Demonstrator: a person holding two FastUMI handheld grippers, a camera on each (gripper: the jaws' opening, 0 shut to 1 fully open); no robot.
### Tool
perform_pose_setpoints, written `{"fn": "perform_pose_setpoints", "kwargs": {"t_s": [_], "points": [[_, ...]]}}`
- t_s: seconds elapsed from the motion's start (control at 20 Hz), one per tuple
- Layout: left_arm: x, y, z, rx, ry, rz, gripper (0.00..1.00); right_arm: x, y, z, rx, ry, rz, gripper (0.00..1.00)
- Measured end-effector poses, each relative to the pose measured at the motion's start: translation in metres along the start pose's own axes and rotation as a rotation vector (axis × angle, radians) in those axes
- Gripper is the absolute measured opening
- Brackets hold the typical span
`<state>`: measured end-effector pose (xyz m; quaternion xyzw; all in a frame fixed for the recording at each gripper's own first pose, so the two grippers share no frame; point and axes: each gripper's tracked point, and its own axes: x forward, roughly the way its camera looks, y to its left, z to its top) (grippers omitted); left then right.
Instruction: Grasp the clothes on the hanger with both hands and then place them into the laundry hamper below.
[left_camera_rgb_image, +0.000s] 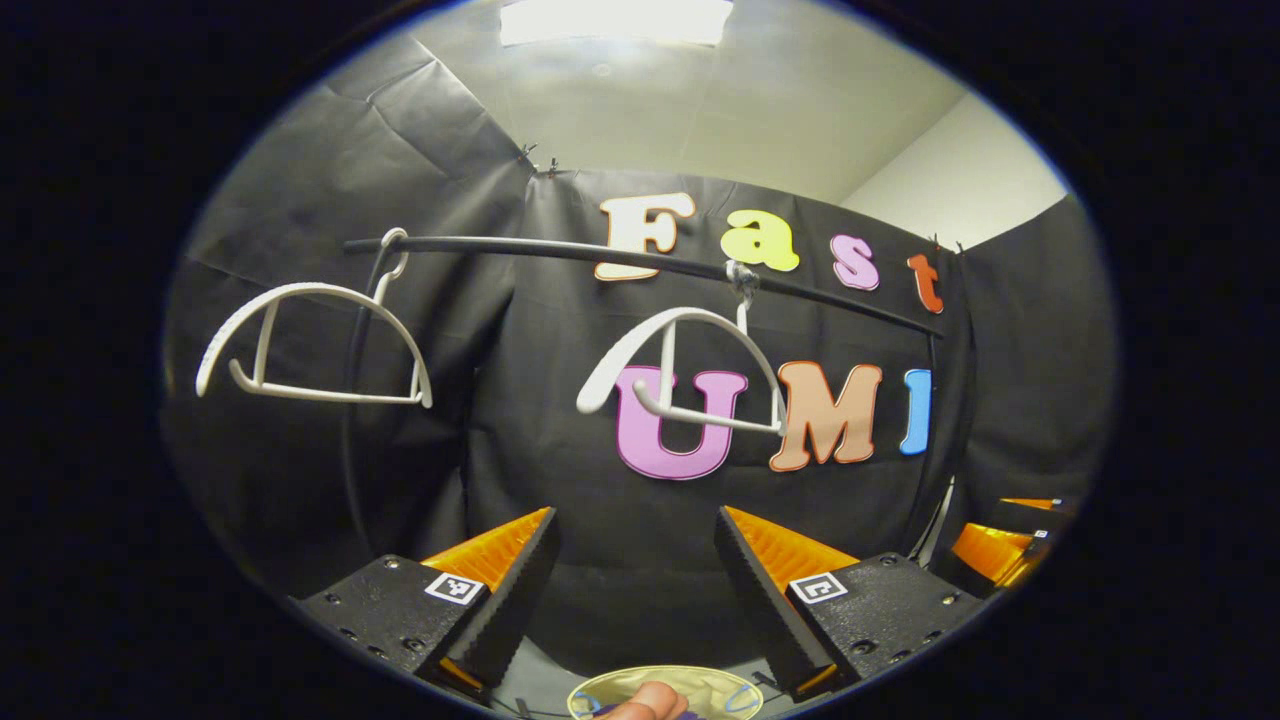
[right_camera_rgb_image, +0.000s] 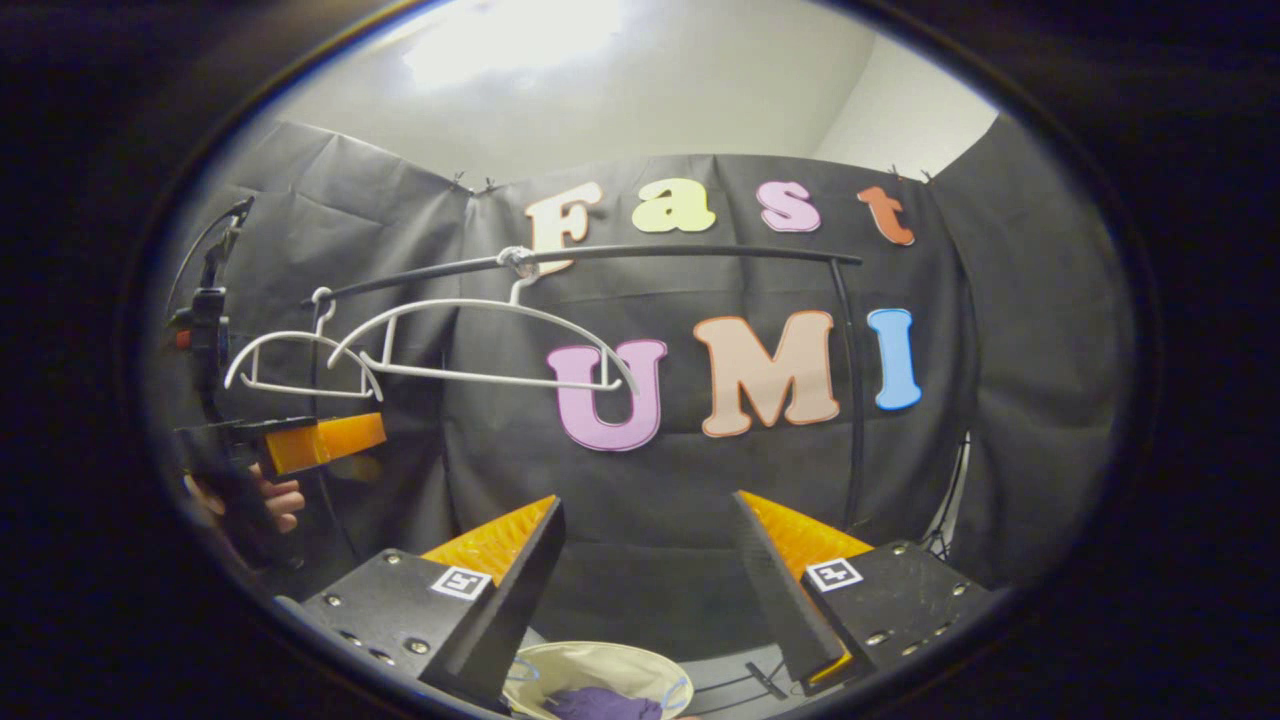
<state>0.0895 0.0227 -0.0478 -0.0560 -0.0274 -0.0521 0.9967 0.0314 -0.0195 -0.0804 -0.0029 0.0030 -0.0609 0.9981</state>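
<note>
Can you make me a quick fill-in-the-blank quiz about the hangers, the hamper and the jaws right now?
1. Both white hangers on the black rail are ____ of clothes.
2. The purple garment lies in the ____.
3. The jaws of both the left gripper and the right gripper are ____.

Missing words: bare; hamper; open

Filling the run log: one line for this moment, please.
hangers: bare on rail | purple garment: in hamper | left claw: open, empty | right claw: open, empty
</note>
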Motion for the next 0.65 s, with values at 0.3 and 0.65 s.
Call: {"fn": "perform_pose_setpoints", "kwargs": {"t_s": [0.3, 0.65], "points": [[0.001, -0.024, 0.003, 0.021, -0.008, -0.018, 0.92, 0.017, -0.016, 0.019, -0.051, -0.005, 0.044, 0.99], [-0.003, -0.048, -0.017, -0.005, 0.067, 0.043, 0.92, -0.007, -0.030, 0.028, -0.145, -0.059, 0.056, 0.94]]}}
